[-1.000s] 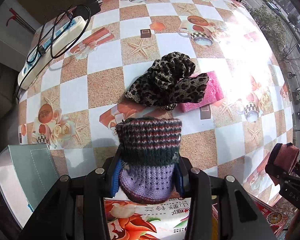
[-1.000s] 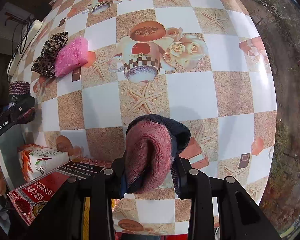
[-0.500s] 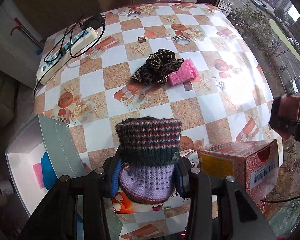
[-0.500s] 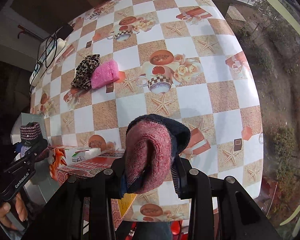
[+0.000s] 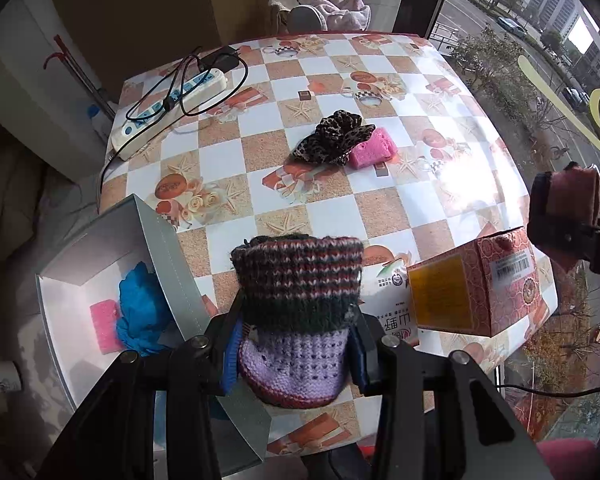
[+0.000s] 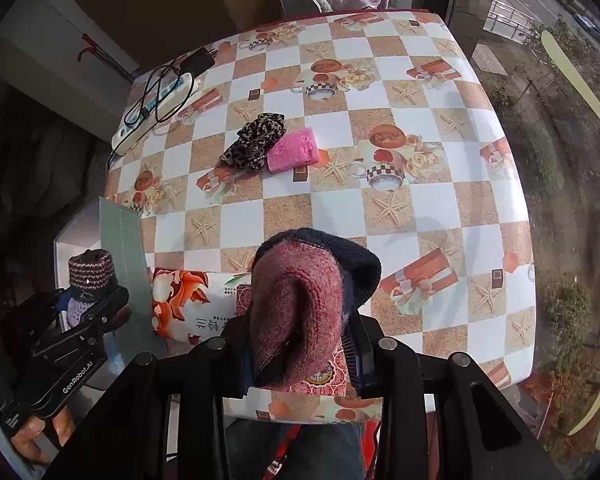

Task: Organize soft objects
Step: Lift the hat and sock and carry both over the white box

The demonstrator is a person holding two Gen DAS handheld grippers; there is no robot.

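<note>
Low in both wrist views, your left gripper [image 5: 296, 344] clamps the striped knit [image 5: 296, 280] and your right gripper [image 6: 300, 344] clamps the pink knit [image 6: 292, 300], held high to reach the box [image 5: 80, 256] at lower left, probably their bin.

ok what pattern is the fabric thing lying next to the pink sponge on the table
Leopard print, tan with dark spots. The scrunched fabric touches the pink sponge; the left wrist view shows it best.
</note>
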